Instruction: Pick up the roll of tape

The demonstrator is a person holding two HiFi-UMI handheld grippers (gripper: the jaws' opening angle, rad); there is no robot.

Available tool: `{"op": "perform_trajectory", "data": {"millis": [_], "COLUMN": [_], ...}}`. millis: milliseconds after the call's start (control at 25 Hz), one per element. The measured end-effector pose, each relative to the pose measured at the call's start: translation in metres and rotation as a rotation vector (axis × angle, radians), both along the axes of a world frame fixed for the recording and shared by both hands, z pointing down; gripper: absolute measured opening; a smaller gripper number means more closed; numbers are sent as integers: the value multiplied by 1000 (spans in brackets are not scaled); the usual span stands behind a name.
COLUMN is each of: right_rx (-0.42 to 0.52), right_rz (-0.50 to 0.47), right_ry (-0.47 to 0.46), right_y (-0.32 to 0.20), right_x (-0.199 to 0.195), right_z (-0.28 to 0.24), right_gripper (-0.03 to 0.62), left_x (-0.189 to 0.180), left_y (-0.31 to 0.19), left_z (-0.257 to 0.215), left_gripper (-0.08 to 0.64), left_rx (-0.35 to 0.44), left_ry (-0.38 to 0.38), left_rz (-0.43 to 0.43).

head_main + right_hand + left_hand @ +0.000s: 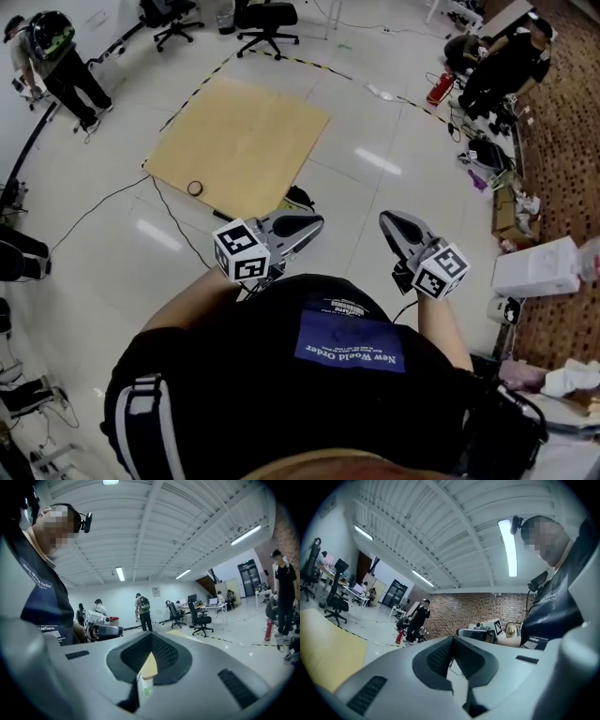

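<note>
The roll of tape (pixel 195 188) is a small ring lying near the left corner of a tan board (pixel 239 141) on the pale floor. I hold both grippers level in front of my chest, well short of the board. The left gripper (pixel 317 223) and the right gripper (pixel 384 221) point roughly toward each other, tips apart. In the left gripper view the left gripper (pixel 452 638) is shut with nothing in it, and the board (pixel 328 653) shows at the left. In the right gripper view the right gripper (pixel 151 634) is shut too, and empty.
Office chairs (pixel 267 23) stand beyond the board. A person (pixel 56 56) stands far left; another (pixel 506 61) crouches far right by a red extinguisher (pixel 439 89). A striped floor line (pixel 309 64) and cables (pixel 178 230) cross the floor. A white box (pixel 536 267) sits right.
</note>
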State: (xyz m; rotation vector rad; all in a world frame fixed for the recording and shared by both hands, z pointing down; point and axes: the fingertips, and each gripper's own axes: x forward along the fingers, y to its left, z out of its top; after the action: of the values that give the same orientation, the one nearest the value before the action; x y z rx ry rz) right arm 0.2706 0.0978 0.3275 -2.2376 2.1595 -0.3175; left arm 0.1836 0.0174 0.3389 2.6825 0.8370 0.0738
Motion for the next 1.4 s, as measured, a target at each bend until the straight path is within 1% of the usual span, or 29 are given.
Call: {"op": "perform_trajectory", "data": {"millis": [120, 200, 280, 400, 520, 640, 760, 880, 960, 1120, 1240, 1400], "right_rx": [-9, -4, -2, 13, 30, 28, 37, 30, 22, 6, -12, -37], "right_rz": [-63, -105, -162, -295, -440, -577, -673, -709, -718, -729, -717, -699], "right_ry": [-7, -21, -40, -59, -64, -55, -23, -30, -49, -58, -71, -85], "right_y": [-29, -58, -96, -144, -162, -171, -181, -202, -219, -253, -274, -309], "right_x": [16, 24, 23, 21, 45, 73, 100, 117, 115, 85, 66, 46], "right_z": [6, 9, 13, 19, 21, 25, 31, 37, 40, 41, 44, 61], "right_gripper": [-15, -15, -15, -15, -15, -15, -15, -15, -15, -15, -15, -15], "left_x": [8, 9, -3, -20, -2, 18, 41, 62, 59, 20, -8, -34], "left_y": [-24, -50, -80, -114, -125, -130, -129, -144, -163, -205, -238, -292], "left_z": [8, 13, 17, 23, 28, 33, 46, 50, 52, 67, 85, 120], "left_gripper": [6, 6, 6, 6, 6, 6, 6, 6, 6, 8, 8, 10], "left_rx": [2, 1, 1, 21, 44, 21, 21, 25, 18, -10, 1, -1], "left_ry": [-16, -33, -57, -93, -124, -161, -201, -209, -216, -261, -300, -366], "left_rz": [-67, -120, -183, -318, -475, -646, -751, -813, -854, -920, -958, -977]}}
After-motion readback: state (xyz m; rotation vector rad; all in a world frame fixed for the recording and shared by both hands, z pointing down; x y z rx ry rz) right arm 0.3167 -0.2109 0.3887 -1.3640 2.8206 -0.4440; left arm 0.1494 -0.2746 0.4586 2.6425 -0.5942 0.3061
